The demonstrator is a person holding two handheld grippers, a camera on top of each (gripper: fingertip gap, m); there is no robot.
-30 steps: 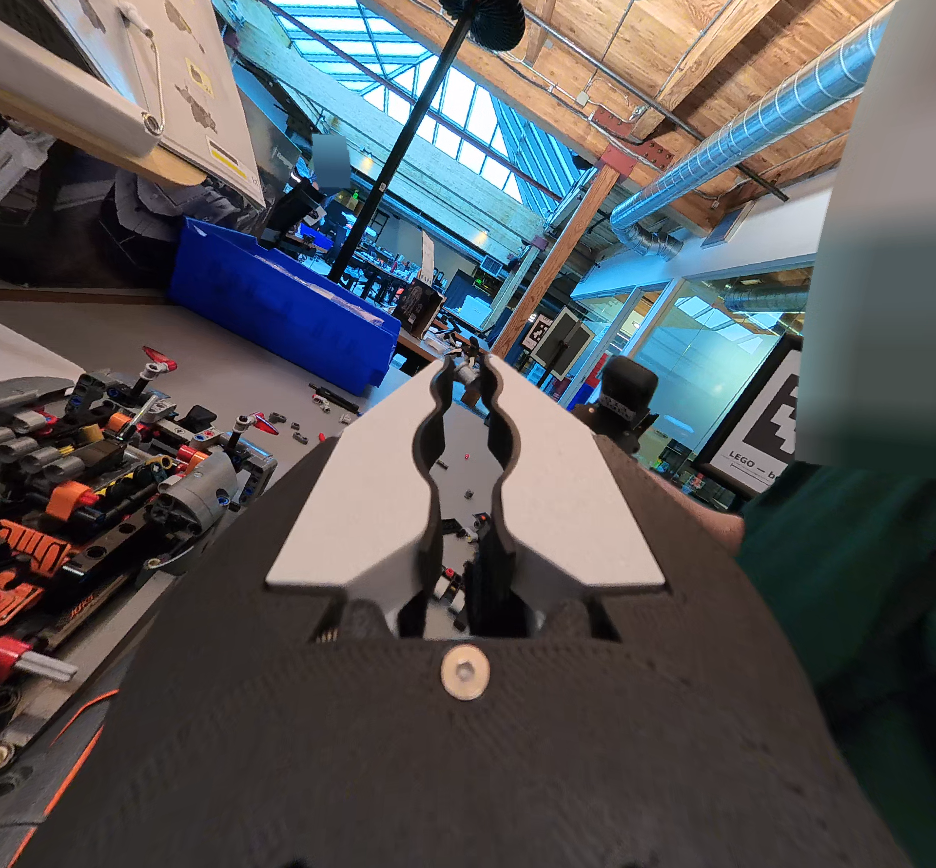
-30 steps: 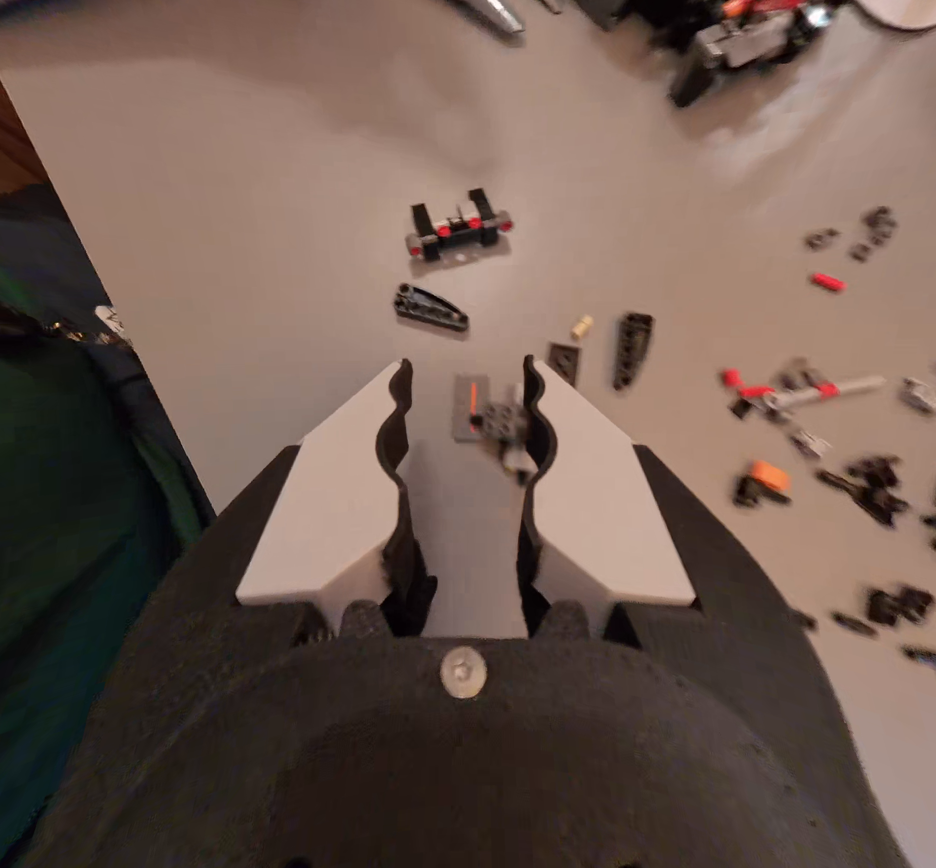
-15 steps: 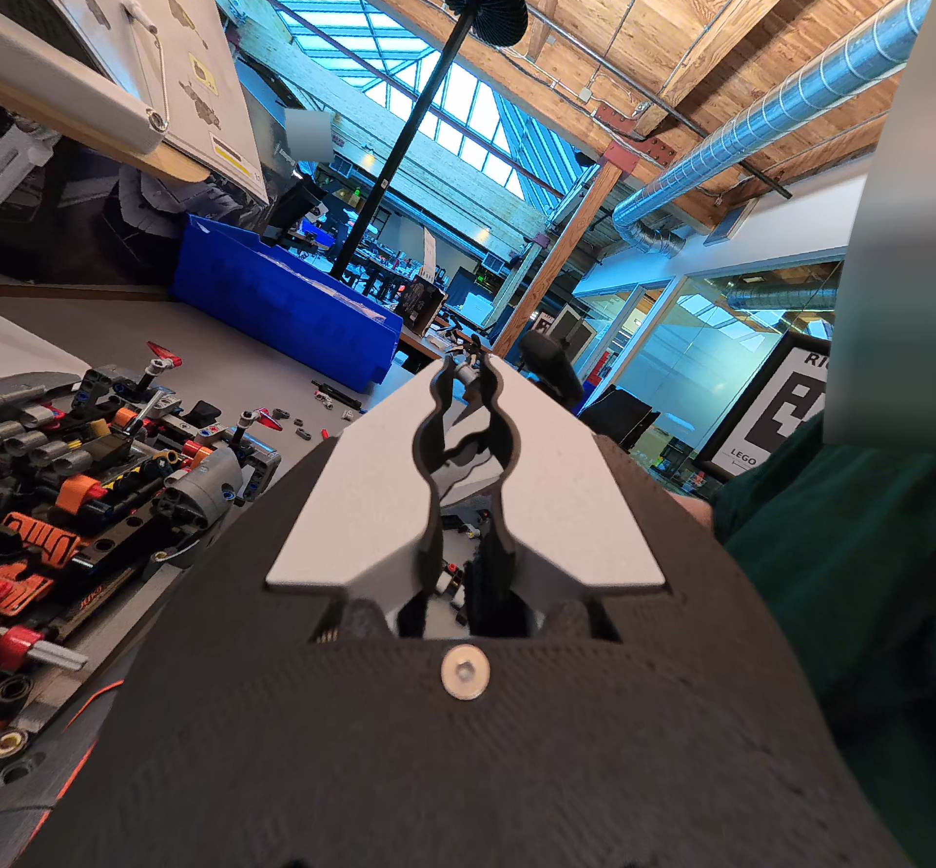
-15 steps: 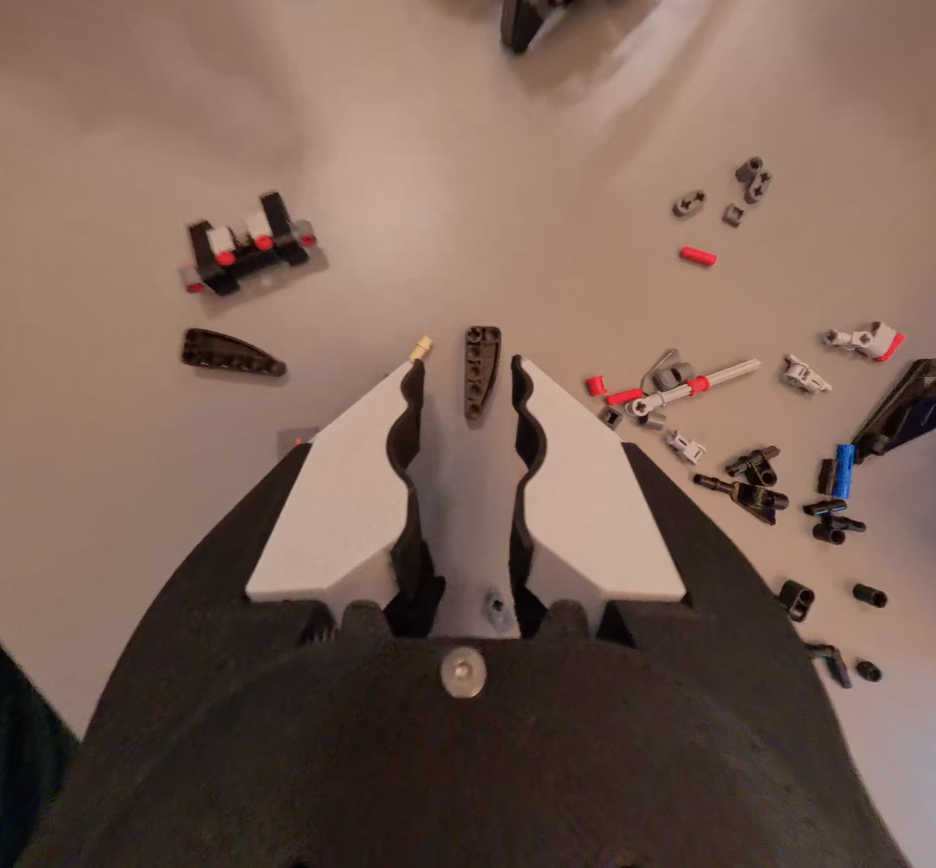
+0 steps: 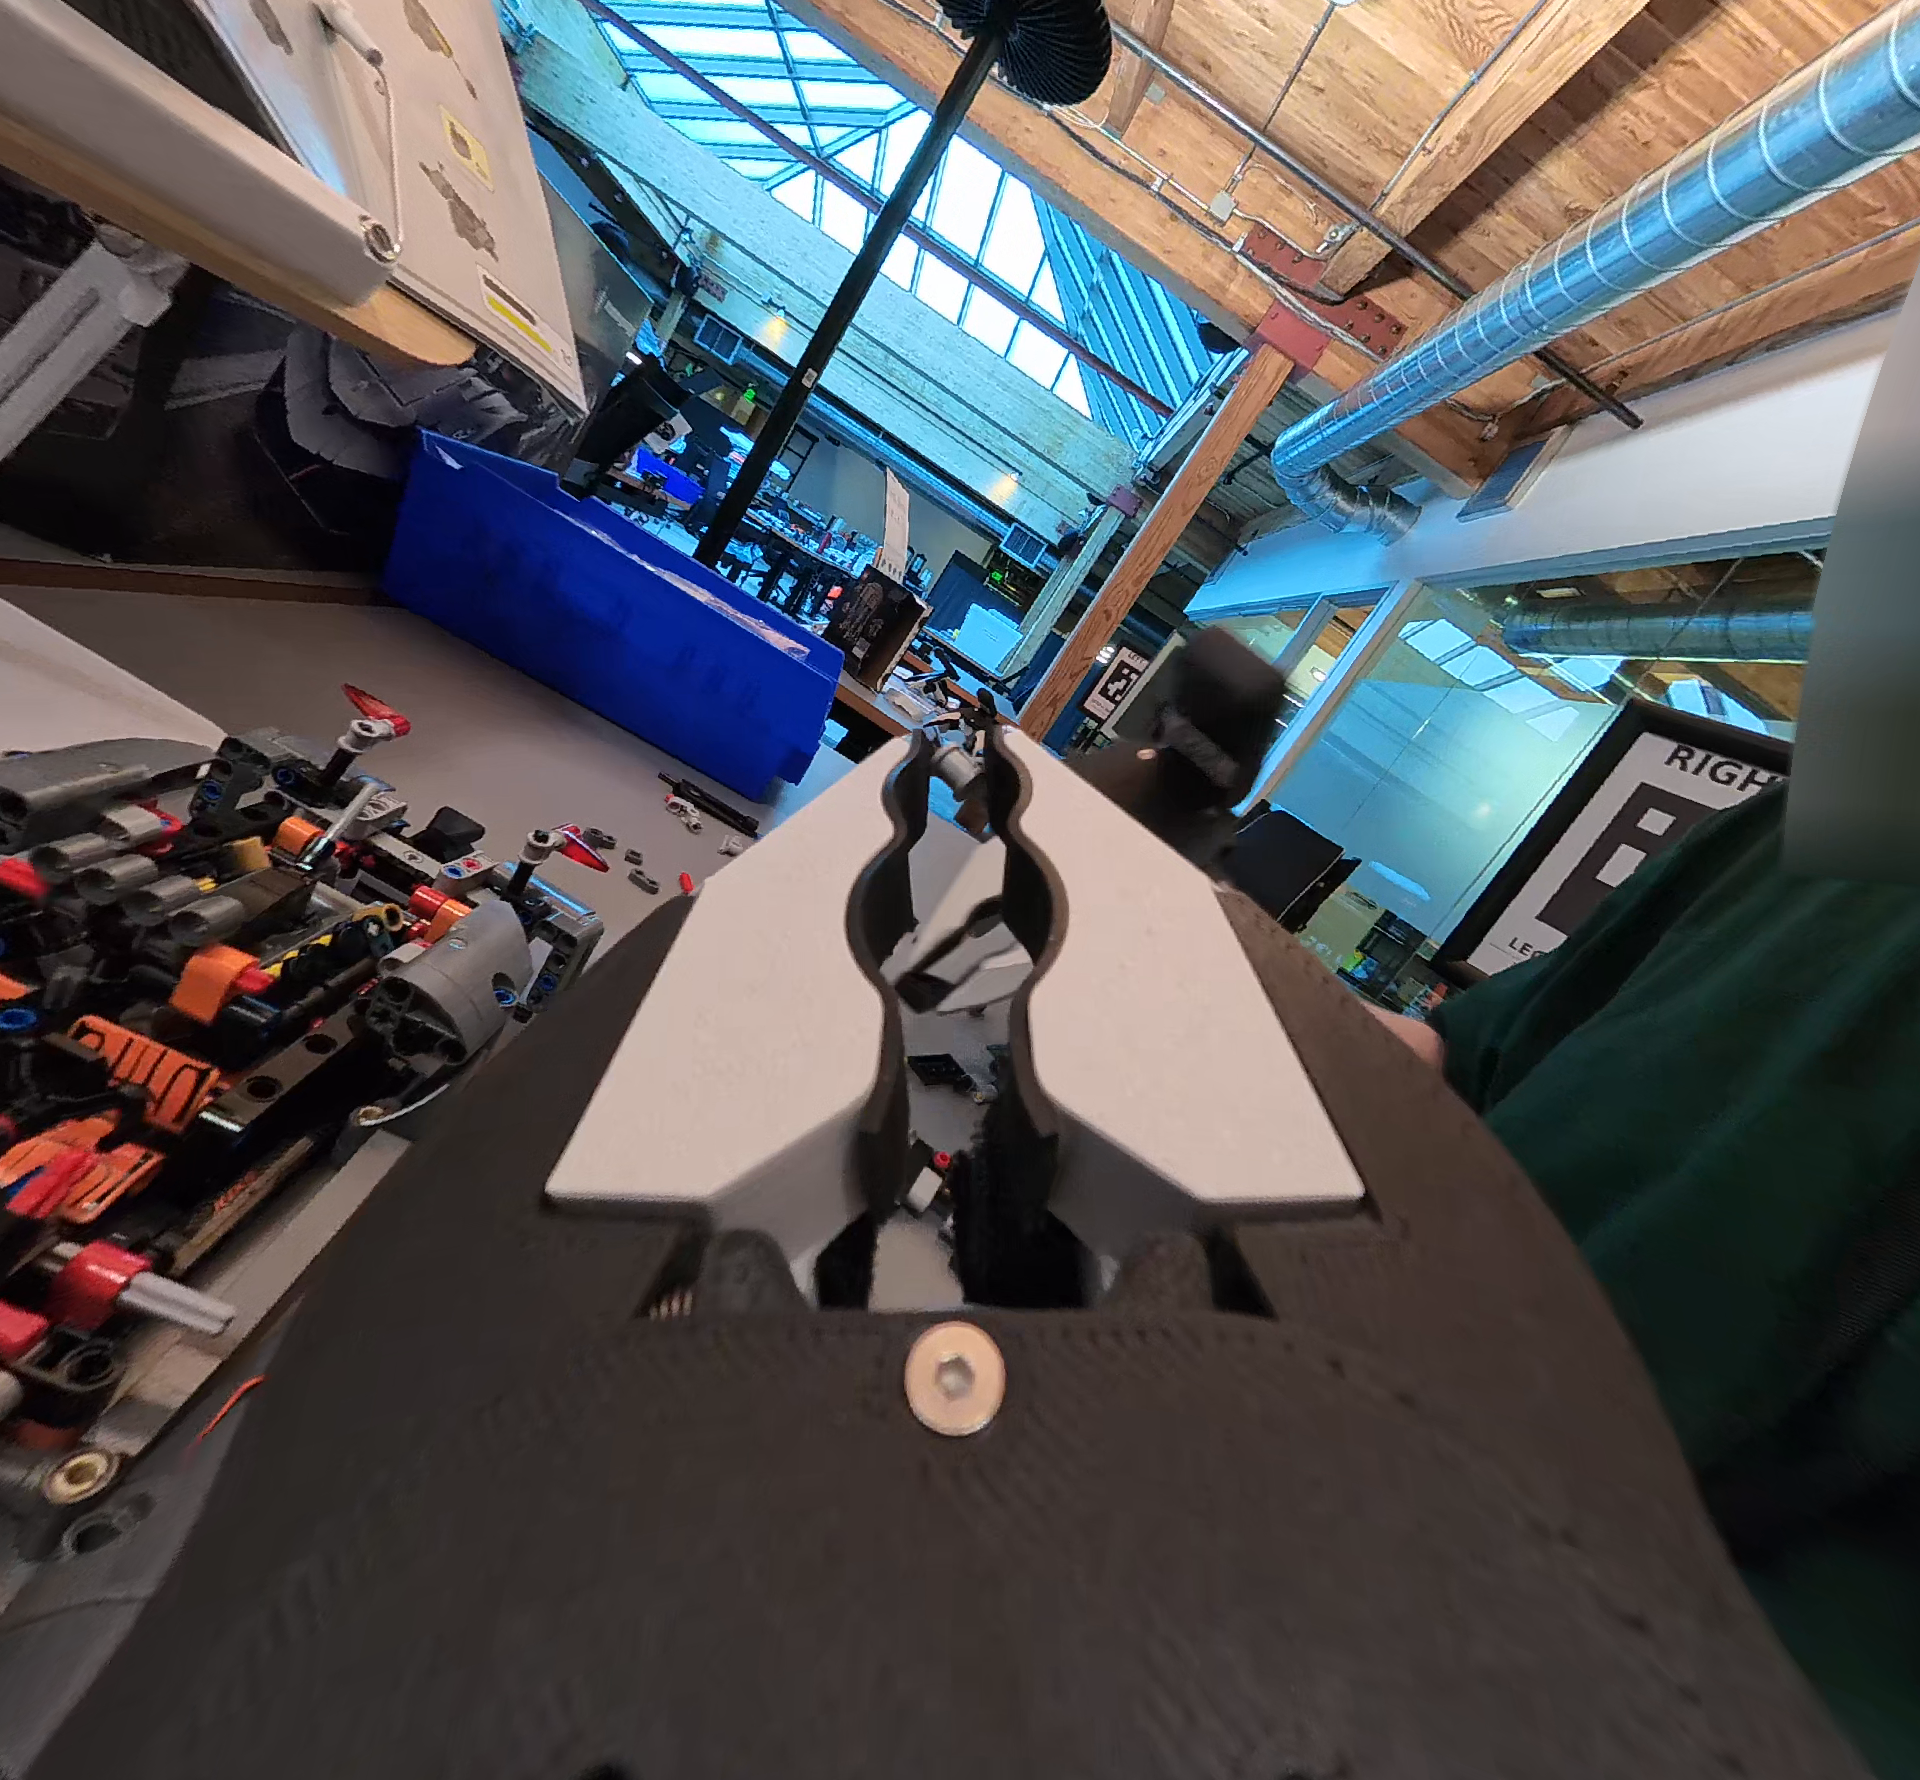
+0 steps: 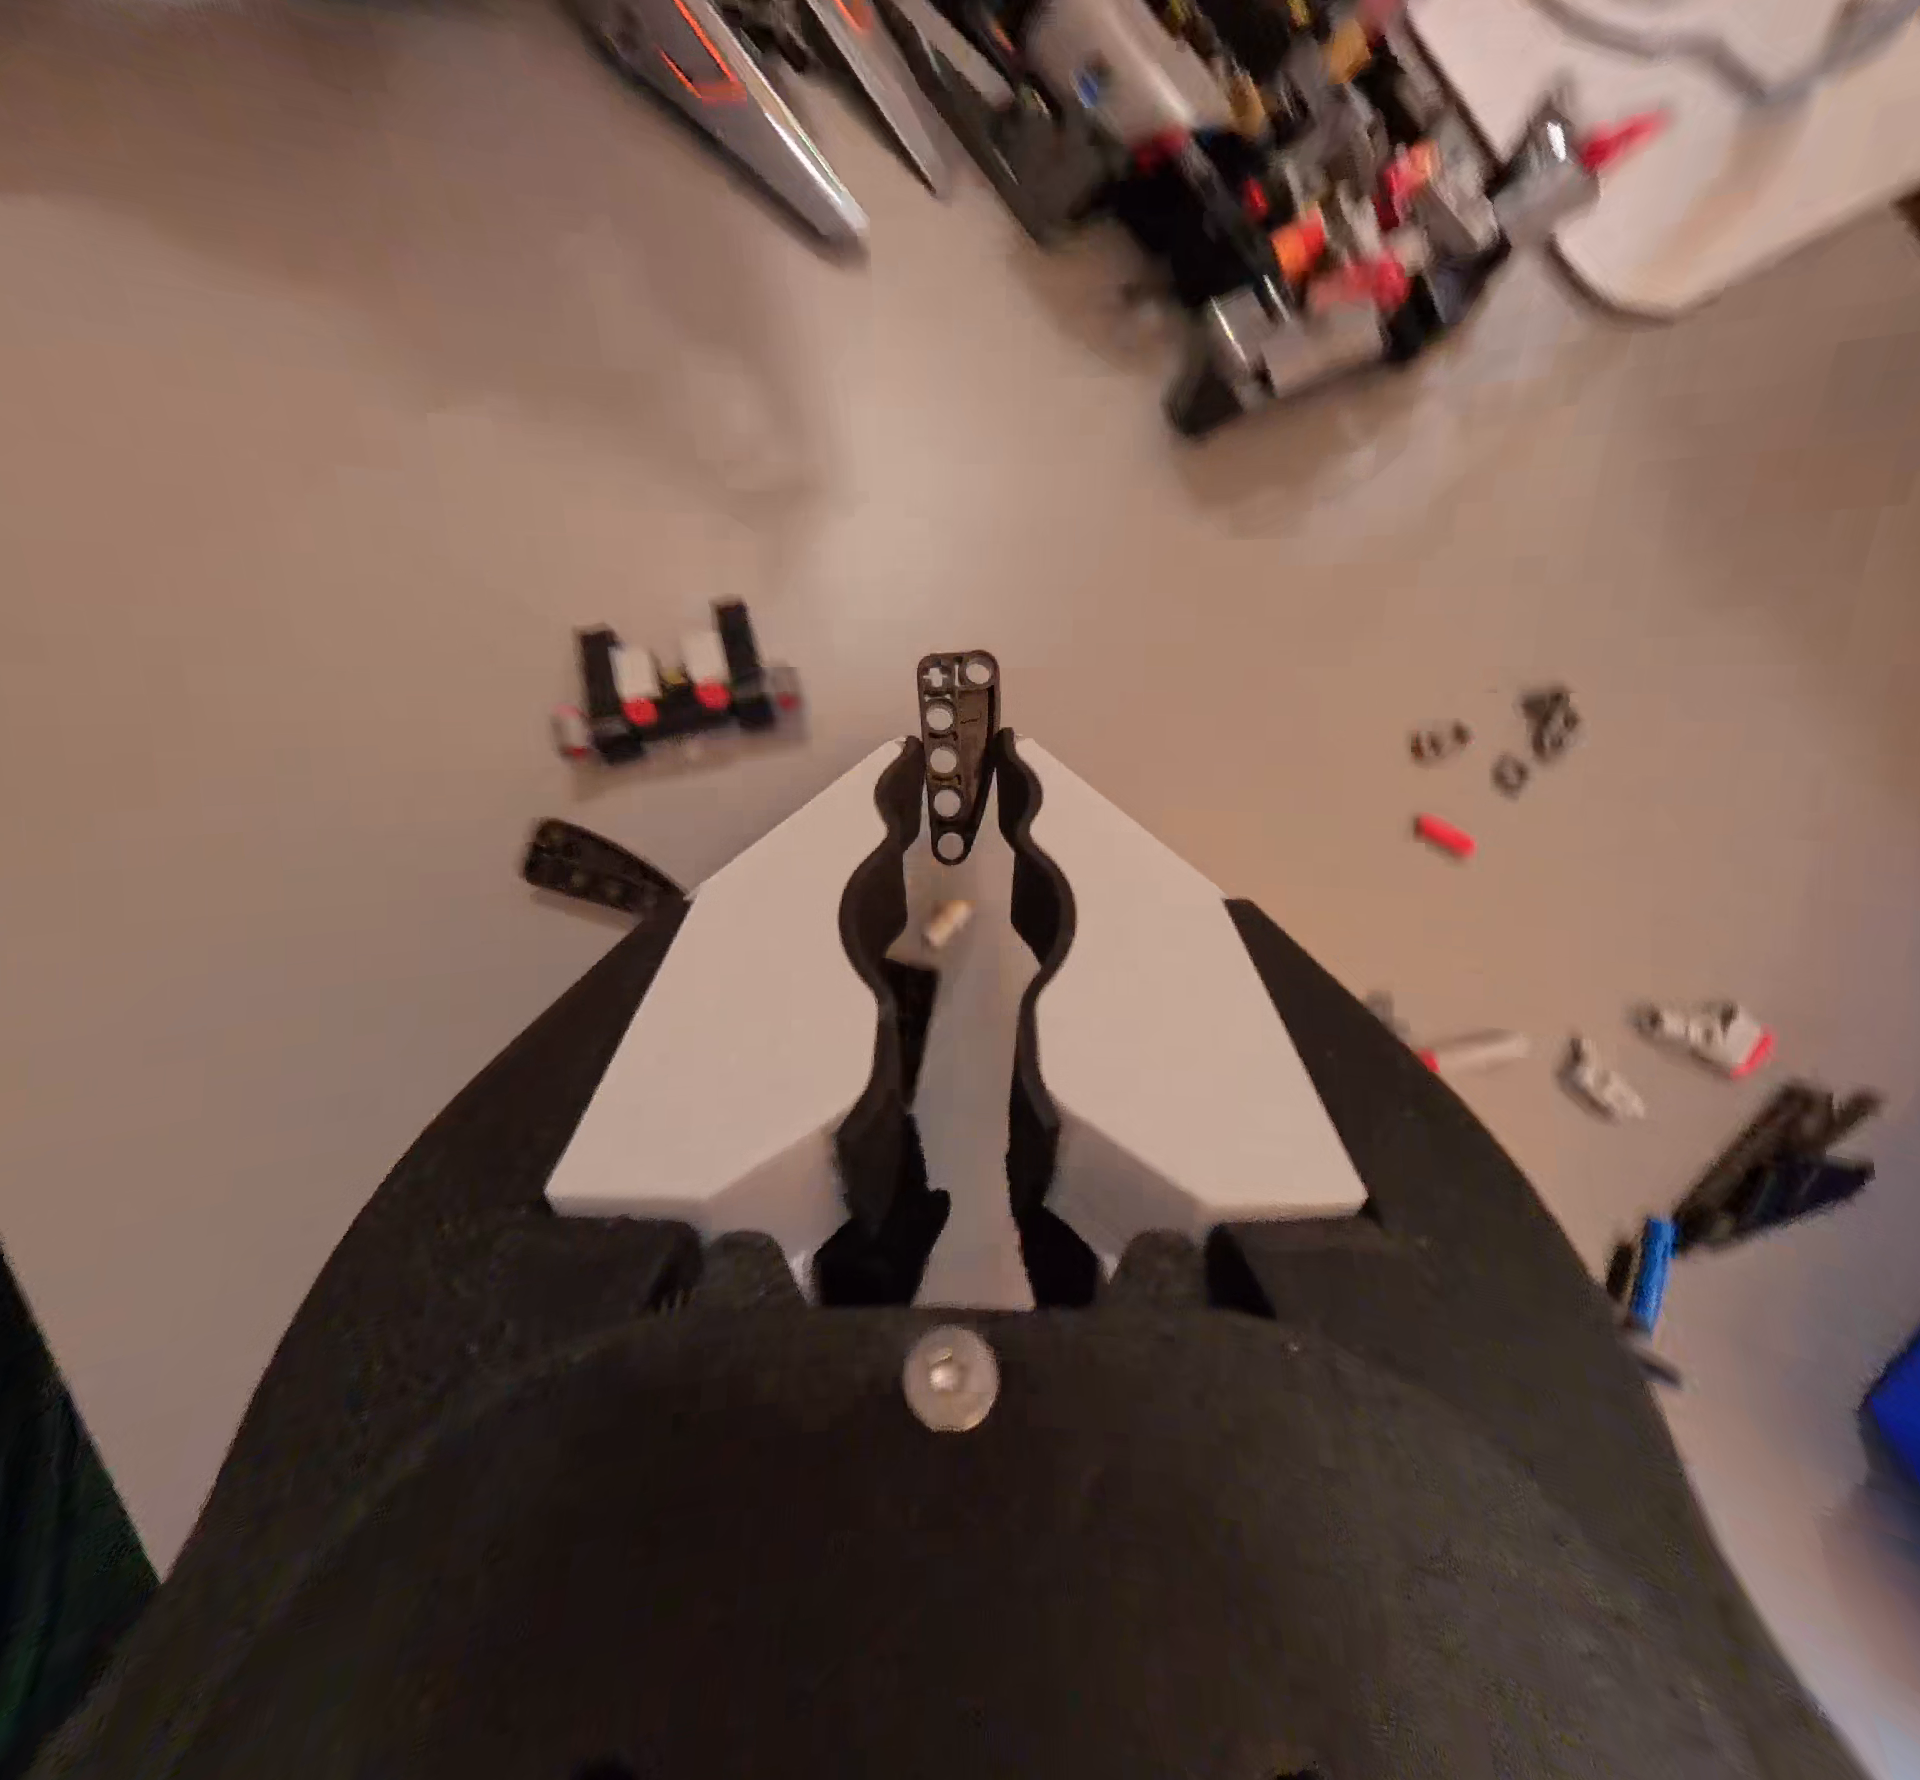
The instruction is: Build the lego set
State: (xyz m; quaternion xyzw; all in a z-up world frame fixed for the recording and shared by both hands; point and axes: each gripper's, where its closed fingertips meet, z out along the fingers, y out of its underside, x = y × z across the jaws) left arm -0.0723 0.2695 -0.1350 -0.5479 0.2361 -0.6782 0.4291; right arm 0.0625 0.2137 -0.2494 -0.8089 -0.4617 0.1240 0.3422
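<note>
The right gripper (image 6: 951, 754) is pinching a thin black holed beam (image 6: 954, 743) by its narrow end, jaws clamped on it, lifting it clear of the tabletop (image 6: 364, 442) near the small black-and-red subassembly (image 6: 675, 686). The left gripper (image 5: 961, 759) is holding a small grey connector piece (image 5: 954, 766) with its jaws together at the tips, beside the half-built model (image 5: 208, 961). Being light, stiff and probably slick, the beam is likely handling best gripped across its flat sides.

Grey table (image 6: 364, 504) with lego model (image 6: 1195, 99), loose pieces (image 6: 1496, 743)
</note>
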